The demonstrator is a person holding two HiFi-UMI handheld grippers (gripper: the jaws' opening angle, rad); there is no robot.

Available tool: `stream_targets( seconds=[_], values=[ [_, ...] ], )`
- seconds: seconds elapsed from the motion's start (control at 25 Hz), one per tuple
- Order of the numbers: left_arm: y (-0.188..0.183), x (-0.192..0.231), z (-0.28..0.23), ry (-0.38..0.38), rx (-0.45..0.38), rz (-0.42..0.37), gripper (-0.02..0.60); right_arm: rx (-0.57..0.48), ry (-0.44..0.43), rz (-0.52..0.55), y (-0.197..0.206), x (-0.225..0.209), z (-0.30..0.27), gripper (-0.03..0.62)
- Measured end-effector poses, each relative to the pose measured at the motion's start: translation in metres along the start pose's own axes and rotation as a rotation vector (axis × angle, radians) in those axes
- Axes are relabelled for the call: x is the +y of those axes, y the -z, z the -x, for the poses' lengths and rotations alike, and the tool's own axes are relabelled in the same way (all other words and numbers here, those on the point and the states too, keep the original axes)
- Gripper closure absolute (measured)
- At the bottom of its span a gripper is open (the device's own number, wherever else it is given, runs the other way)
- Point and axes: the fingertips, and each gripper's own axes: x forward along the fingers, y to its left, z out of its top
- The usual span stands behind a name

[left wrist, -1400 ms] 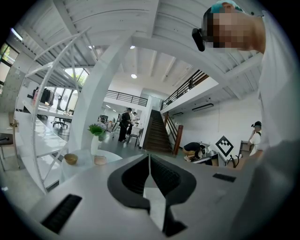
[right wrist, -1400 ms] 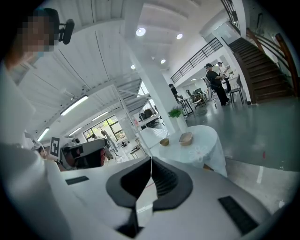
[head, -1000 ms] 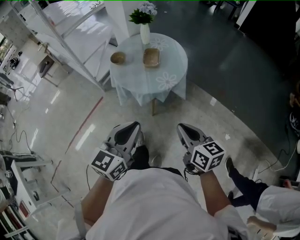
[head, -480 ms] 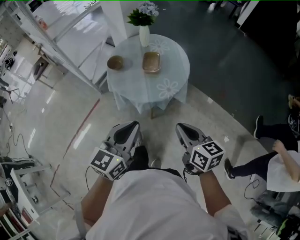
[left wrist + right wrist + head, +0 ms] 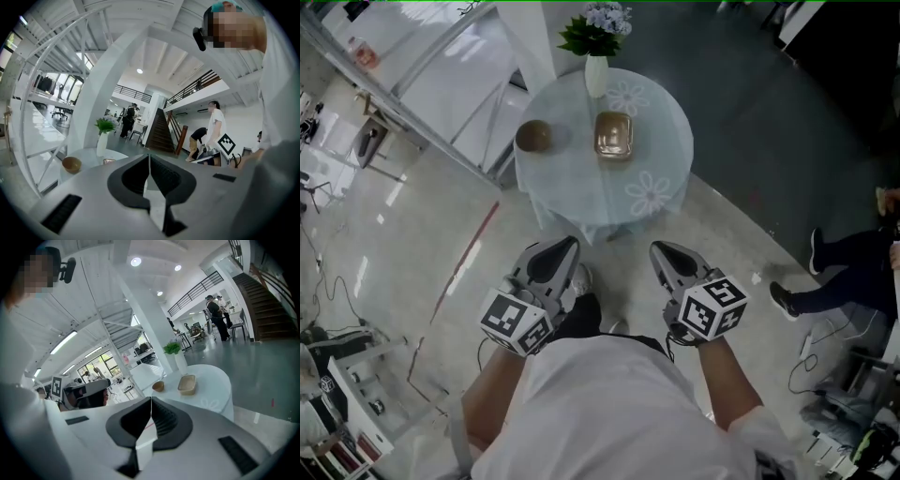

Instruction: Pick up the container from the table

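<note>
A tan rectangular container (image 5: 613, 135) (image 5: 187, 385) sits near the middle of a round table (image 5: 661, 141) covered with a pale flowered cloth. To its left on the same table is a small brown bowl (image 5: 533, 137) (image 5: 71, 164). Both grippers are held close to the person's body, well short of the table. My left gripper (image 5: 556, 260) (image 5: 149, 165) is shut with nothing in it. So is my right gripper (image 5: 667, 260) (image 5: 151, 409), its jaws pressed together and empty.
A white vase with a green plant (image 5: 596, 58) stands at the table's far edge. A white stair frame (image 5: 422, 84) runs along the left. A seated person's legs (image 5: 839, 272) reach in at the right, with cables on the floor. Other people stand far back in the hall.
The table has come slightly nearer and shifted right in the head view as the person steps forward. Both grippers keep their pose, shut. The legs at right have moved.
</note>
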Motion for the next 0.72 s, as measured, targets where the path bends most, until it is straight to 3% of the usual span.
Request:
stream_targets(
  seconds=[0.72],
  values=[
    [-0.036,0.112,-0.046,0.059,0.042,0.007,0.560,0.007,0.048,-0.022,-0.059,-0.006,-0.107,0.571]
  ],
)
